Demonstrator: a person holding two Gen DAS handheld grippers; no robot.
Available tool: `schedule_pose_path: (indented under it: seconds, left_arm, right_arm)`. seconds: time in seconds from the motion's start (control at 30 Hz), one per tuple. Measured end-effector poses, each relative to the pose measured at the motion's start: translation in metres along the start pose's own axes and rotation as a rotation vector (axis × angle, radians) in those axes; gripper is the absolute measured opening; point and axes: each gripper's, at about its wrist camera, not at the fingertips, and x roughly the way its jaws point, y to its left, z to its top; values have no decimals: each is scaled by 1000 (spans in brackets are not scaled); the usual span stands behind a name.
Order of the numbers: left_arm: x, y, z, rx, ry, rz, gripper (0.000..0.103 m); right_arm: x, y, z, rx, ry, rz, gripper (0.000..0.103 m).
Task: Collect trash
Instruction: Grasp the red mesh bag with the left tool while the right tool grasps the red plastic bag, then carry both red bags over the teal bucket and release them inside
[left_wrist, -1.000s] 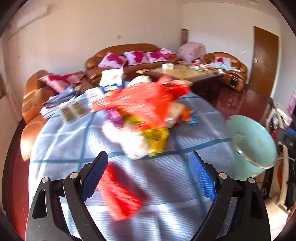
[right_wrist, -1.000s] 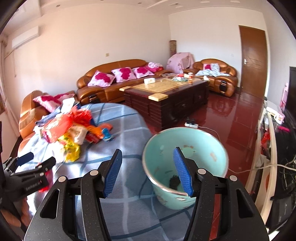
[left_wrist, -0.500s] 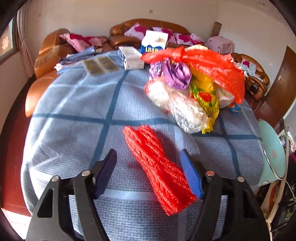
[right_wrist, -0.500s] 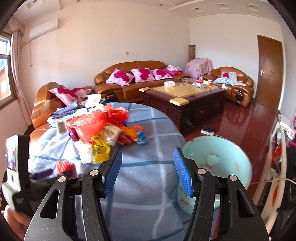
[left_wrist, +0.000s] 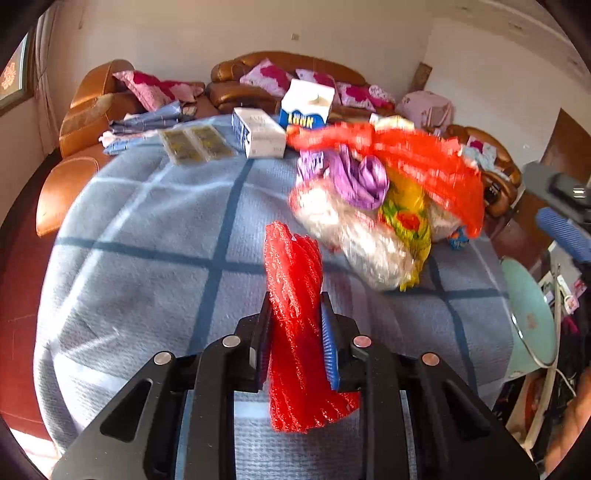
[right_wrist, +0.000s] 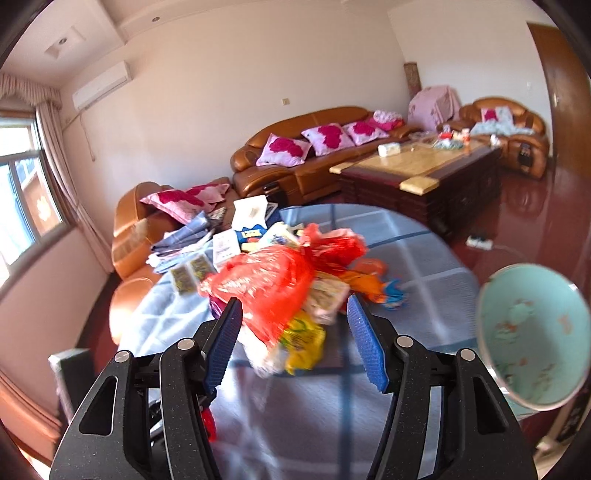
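Note:
My left gripper is shut on a red mesh net bag, which lies on the blue checked tablecloth. Beyond it is a heap of trash: an orange-red plastic bag, a purple wrapper, a clear bag and a yellow packet. My right gripper is open and empty, above the table in front of the same heap. The pale green trash bin stands off the table's right edge; it also shows in the left wrist view.
White cartons and a blue-and-white milk carton stand at the table's far side, next to flat yellow packets. Brown leather sofas and a wooden coffee table lie beyond. My right gripper's blue finger shows at the right.
My left gripper has closed on the red mesh bag that lay between its open fingers. My right gripper has swung left, away from the bin and toward the trash heap.

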Motion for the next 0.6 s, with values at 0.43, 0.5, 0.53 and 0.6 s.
schedule_pose_path:
  seconds: [0.43,0.5,0.53,0.6]
  left_arm:
    - [-17,18,17,-35,-119,-90,23]
    - [-19,20,18,-43,-132,-103,23]
    - [-19,20,19,-46,-133,-103,23]
    - [-19,19,18,-47,-127,-100,23]
  right_arm:
    - [63,5,6,62,144,52,8]
    - [56,6,4,48,132,65,4]
    - [52,7,4,39,124,66,4]
    - [38,10,4,10,96,59,3]
